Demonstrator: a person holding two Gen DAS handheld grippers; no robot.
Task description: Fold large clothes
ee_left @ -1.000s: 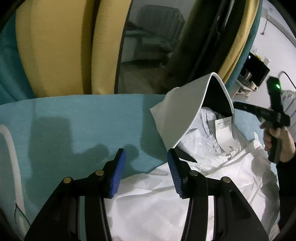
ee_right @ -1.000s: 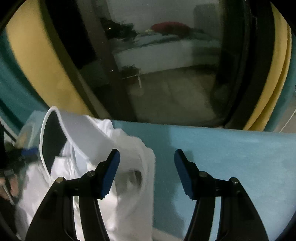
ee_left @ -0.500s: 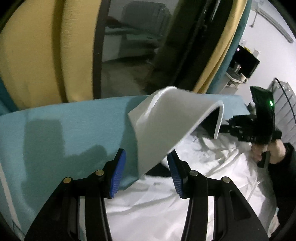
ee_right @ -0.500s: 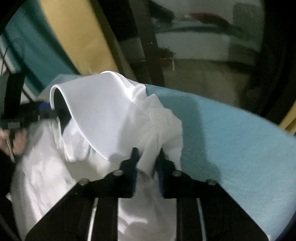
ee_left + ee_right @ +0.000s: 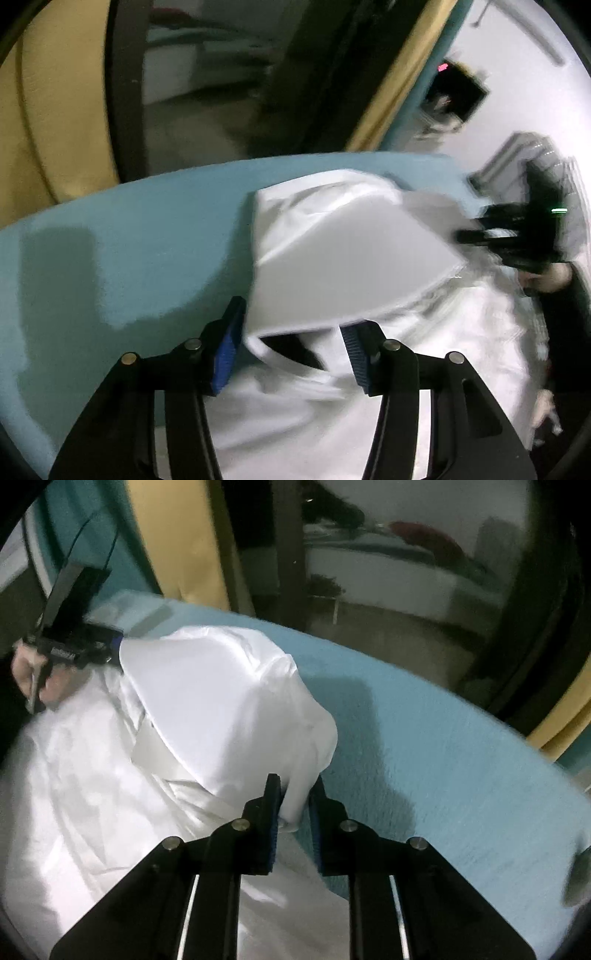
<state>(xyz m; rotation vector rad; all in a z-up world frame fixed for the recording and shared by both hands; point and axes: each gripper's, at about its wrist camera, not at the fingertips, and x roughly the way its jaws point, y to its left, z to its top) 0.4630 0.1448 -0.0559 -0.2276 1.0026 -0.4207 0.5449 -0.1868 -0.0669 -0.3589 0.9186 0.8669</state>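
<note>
A white shirt [image 5: 332,424] lies crumpled on a teal surface [image 5: 129,240], its stiff collar [image 5: 343,258] raised and folded over. In the left wrist view my left gripper [image 5: 291,319] has its jaws opening; the collar's near end sits between the blue pads [image 5: 223,350], and they do not press it. In the right wrist view my right gripper [image 5: 295,788] is shut on a bunch of the white shirt [image 5: 221,701] near the collar. Each view shows the other gripper across the shirt: the right gripper [image 5: 513,240] blurred, the left gripper [image 5: 81,646] in a hand [image 5: 33,679].
Behind the teal surface [image 5: 424,738] stand a dark glass door [image 5: 221,92] reflecting a room and yellow curtains [image 5: 55,110]. At the far right of the left wrist view are a white radiator [image 5: 517,155] and a dark screen [image 5: 458,92]. A dark sleeve [image 5: 565,314] borders the shirt.
My right gripper closed on the shirt's fabric and rolled while moving lower. The collar has tipped over and come down between my left gripper's pads. Both views have swung downward.
</note>
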